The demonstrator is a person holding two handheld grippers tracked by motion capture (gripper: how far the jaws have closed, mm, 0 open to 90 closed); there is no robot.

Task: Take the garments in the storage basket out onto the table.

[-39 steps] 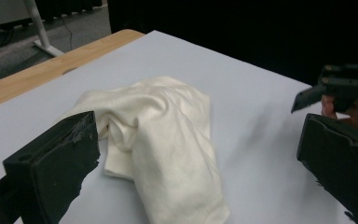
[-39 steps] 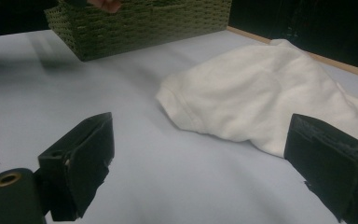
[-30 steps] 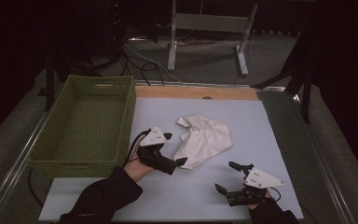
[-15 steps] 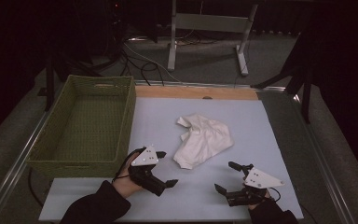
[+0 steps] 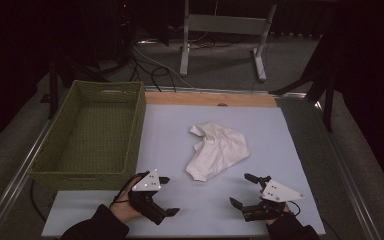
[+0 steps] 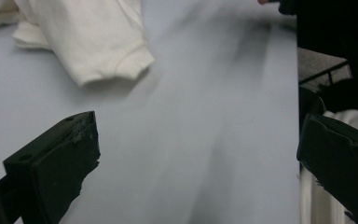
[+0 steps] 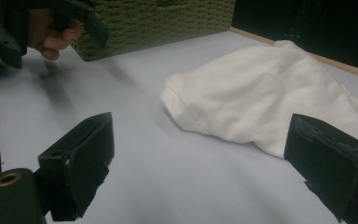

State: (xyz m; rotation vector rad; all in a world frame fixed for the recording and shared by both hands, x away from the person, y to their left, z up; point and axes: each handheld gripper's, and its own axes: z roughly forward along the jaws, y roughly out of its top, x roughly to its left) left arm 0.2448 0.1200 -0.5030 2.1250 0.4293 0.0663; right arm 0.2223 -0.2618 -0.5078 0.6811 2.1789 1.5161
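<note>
A crumpled white garment [image 5: 218, 151] lies in the middle of the pale blue table top [image 5: 180, 130]. My left gripper [image 5: 167, 196] is near the front edge, left of the garment and apart from it, jaws wide open and empty. In the left gripper view a hemmed sleeve of the white garment [image 6: 98, 42] lies ahead on the table. My right gripper [image 5: 243, 190] stands open near the front right, just short of the garment's near edge. In the right gripper view the white garment [image 7: 265, 93] lies between and beyond the open jaws, with the left gripper [image 7: 81, 16] and its hand at upper left.
A green woven basket [image 5: 130, 130] stands empty along the table's left side, also seen as the basket [image 7: 158, 23] in the right gripper view. A wooden strip [image 5: 210, 99] runs along the table's far edge. Beyond it are a metal stand [image 5: 220, 25] and cables on the floor.
My left gripper has drawn back from the garment toward the front edge and the person. The garment has settled slightly. The right gripper has stayed in place.
</note>
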